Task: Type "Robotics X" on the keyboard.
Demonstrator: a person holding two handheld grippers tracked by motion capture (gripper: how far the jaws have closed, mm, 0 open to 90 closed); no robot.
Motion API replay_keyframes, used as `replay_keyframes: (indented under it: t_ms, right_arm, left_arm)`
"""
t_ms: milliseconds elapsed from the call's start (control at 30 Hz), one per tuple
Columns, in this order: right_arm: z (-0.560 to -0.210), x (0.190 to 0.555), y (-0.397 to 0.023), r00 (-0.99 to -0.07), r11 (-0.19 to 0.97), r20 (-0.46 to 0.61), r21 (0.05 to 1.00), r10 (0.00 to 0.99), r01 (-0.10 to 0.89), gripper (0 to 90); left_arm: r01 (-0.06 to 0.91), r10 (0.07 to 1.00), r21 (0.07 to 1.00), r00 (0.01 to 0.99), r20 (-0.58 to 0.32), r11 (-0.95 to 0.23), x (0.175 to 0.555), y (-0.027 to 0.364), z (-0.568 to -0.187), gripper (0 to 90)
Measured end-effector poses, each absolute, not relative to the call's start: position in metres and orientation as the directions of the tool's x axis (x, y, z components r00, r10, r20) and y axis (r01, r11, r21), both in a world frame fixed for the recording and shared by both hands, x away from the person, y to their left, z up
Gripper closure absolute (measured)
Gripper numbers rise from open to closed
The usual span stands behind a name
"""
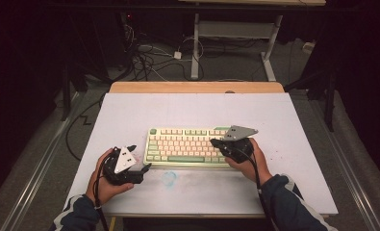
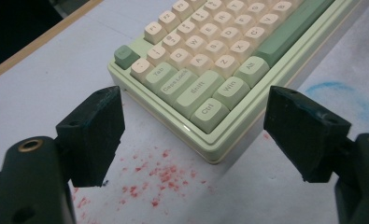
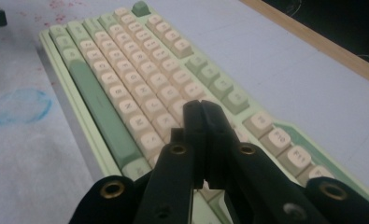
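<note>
A pale green keyboard with cream and green keys lies in the middle of the white table top. My left gripper sits just off the keyboard's near left corner, held in a hand. In the left gripper view it stands open, its jaws wide apart on either side of the Ctrl corner of the keyboard, with nothing touching them. My right gripper hovers over the keyboard's right end. In the right gripper view it is shut, jaws pressed together and empty, above the keys.
A blue chalk ring marks the table in front of the keyboard, and red specks are scattered near its left corner. The table's wooden far edge lies beyond. Cables and a desk frame stand on the floor behind.
</note>
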State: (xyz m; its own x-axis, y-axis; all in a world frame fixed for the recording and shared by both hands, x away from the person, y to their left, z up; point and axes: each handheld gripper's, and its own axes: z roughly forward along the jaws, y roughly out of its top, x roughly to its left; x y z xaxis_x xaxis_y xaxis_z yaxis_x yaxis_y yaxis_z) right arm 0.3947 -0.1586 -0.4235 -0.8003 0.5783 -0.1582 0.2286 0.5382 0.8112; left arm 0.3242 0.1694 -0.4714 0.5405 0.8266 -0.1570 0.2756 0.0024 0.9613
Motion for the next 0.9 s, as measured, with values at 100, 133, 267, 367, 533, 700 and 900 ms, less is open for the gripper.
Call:
replay_keyframes:
  t_ms: [100, 133, 267, 367, 533, 700, 900]
  right_arm:
    - [-0.423, 0.401, -0.151, -0.804, 0.552, -0.168, 0.803, 0.571, 0.225, 90.0]
    - [-0.423, 0.403, -0.149, -0.803, 0.554, -0.166, 0.8, 0.573, 0.23, 90.0]
    - [-0.427, 0.412, -0.143, -0.805, 0.554, -0.144, 0.792, 0.575, 0.254, 90.0]
    - [-0.429, 0.416, -0.137, -0.813, 0.569, -0.144, 0.782, 0.564, 0.256, 90.0]
    - [-0.434, 0.421, -0.128, -0.817, 0.596, -0.161, 0.762, 0.553, 0.254, 90.0]
    - [-0.438, 0.424, -0.12, -0.824, 0.626, -0.177, 0.739, 0.538, 0.25, 90.0]
    - [-0.44, 0.427, -0.112, -0.824, 0.641, -0.183, 0.723, 0.536, 0.256, 90.0]
  left_arm:
    - [0.28, 0.822, 0.96, 0.547, -0.158, -0.002, 0.324, 0.168, -0.472, 19.2]
    - [0.279, 0.821, 0.96, 0.549, -0.155, -0.006, 0.323, 0.168, -0.472, 19.2]
    - [0.281, 0.82, 0.96, 0.549, -0.158, -0.004, 0.324, 0.168, -0.472, 19.2]
    - [0.284, 0.82, 0.959, 0.552, -0.152, -0.014, 0.324, 0.168, -0.473, 19.2]
    - [0.293, 0.819, 0.956, 0.555, -0.147, -0.027, 0.324, 0.167, -0.475, 19.2]
    - [0.303, 0.817, 0.952, 0.557, -0.151, -0.031, 0.324, 0.167, -0.476, 19.2]
    - [0.307, 0.817, 0.951, 0.558, -0.146, -0.041, 0.324, 0.166, -0.477, 19.2]
